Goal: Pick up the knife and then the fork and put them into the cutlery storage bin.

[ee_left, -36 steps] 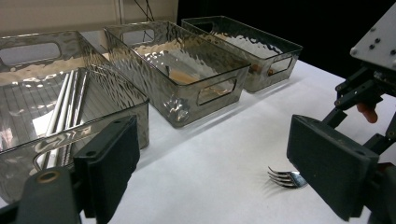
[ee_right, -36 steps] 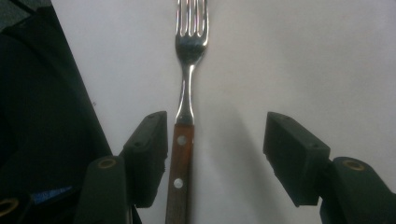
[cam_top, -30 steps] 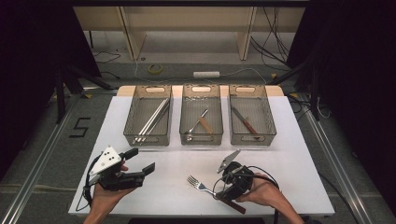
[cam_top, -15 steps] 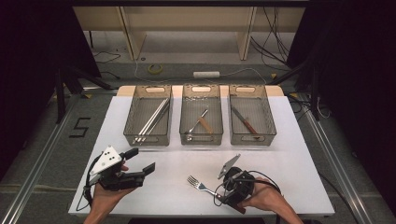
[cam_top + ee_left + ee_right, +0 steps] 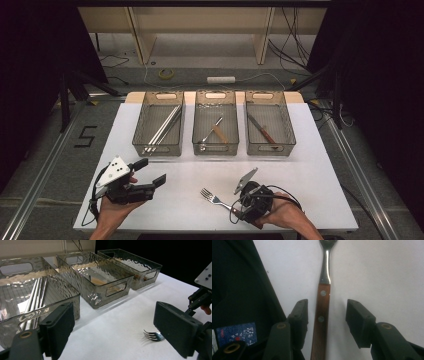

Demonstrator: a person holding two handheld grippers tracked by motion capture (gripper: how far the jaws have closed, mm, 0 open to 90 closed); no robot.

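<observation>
Right gripper sits low over the near part of the white desk, its jaws straddling the wooden handle of the fork; they have just been closing in, yet a gap still shows on both sides of the handle, wider on one side than the other, so nothing is pinched. In the high view the fork lies flat just in front of that gripper, tines pointing away toward the left, well apart from the three clear bins at the far side. Because the handle is off-centre between the pads, one pad would likely meet it first and shove or spin it across the smooth surface instead of trapping it. The handle is thin and flat on the desk, so pads held slightly too high could close above it, and pads pressed too low could scrape the desk. A grip this far back on the handle leaves the steel head hanging out in front, and the fork may tip or swing once lifted, then catch a rim on the way to the middle bin, where a wooden-handled utensil already lies. Left gripper hovers over the near left of the desk with jaws spread and empty, clear of the work.
</observation>
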